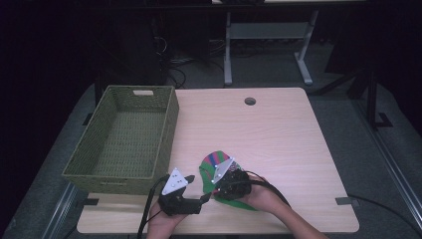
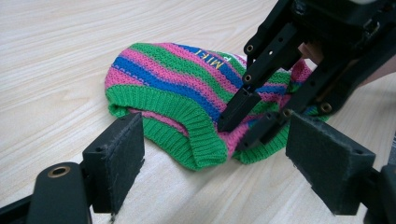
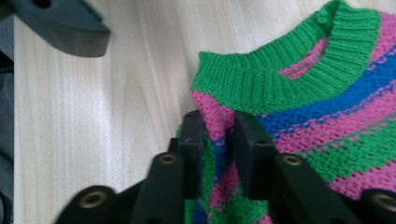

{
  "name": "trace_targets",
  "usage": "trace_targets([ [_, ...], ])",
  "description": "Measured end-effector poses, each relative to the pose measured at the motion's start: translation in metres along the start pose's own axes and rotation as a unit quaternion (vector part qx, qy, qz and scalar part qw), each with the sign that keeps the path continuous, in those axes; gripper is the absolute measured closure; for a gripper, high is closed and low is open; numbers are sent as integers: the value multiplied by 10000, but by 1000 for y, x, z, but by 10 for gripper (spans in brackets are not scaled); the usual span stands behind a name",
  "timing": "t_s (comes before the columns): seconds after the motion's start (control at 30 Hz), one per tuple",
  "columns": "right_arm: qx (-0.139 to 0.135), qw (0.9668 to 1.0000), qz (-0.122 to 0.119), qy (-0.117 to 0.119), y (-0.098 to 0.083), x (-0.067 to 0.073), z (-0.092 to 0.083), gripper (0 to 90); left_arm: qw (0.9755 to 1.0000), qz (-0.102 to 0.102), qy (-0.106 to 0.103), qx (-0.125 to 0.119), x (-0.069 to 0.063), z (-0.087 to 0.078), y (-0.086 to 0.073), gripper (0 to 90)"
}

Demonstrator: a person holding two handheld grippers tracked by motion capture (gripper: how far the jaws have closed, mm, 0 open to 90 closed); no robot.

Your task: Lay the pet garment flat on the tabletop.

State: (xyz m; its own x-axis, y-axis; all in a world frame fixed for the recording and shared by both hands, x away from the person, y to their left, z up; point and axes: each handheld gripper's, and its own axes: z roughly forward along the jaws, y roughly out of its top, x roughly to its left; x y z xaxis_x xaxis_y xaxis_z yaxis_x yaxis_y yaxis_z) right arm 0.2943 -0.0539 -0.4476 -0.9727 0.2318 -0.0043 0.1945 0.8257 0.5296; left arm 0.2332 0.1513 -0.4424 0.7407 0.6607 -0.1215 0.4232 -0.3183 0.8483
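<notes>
Striped knitted sweater [image 2: 187, 93] lies on the near part of the surface [image 1: 278, 134], right of the green woven basket [image 1: 124, 137], which stands at the left edge with nothing in it. The right gripper [image 3: 219, 135] has its jaws clamped on a fold of the sweater. The left gripper [image 2: 210, 158], just left of it, has its jaws apart, the sweater's hem before them

The light wooden table [image 1: 278, 134] carries a green woven basket [image 1: 124, 137] at 9 o'clock and a striped knitted garment [image 1: 215, 167] at 6 o'clock, near the front edge.
</notes>
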Motion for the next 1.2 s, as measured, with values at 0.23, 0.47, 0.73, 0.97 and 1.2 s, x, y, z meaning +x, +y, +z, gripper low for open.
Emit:
trace_targets([
  [0.23,-16,10000,14,80,0,-2,-5,813,10000,11,13,-22,0,-1,0,190],
  [0.47,-142,9998,51,151,0,-4,-15,830,10000,-36,10,-48,1,-1,0,190],
  [0.73,-385,9989,209,140,-1,-9,-36,832,9999,-65,14,-80,1,-1,0,190],
  [0.97,-596,9979,234,34,-1,-15,-54,833,10000,-40,10,-74,2,0,1,190],
  [1.2,-802,9961,361,-48,-2,-18,-79,836,9999,-74,58,-124,3,0,2,190],
])
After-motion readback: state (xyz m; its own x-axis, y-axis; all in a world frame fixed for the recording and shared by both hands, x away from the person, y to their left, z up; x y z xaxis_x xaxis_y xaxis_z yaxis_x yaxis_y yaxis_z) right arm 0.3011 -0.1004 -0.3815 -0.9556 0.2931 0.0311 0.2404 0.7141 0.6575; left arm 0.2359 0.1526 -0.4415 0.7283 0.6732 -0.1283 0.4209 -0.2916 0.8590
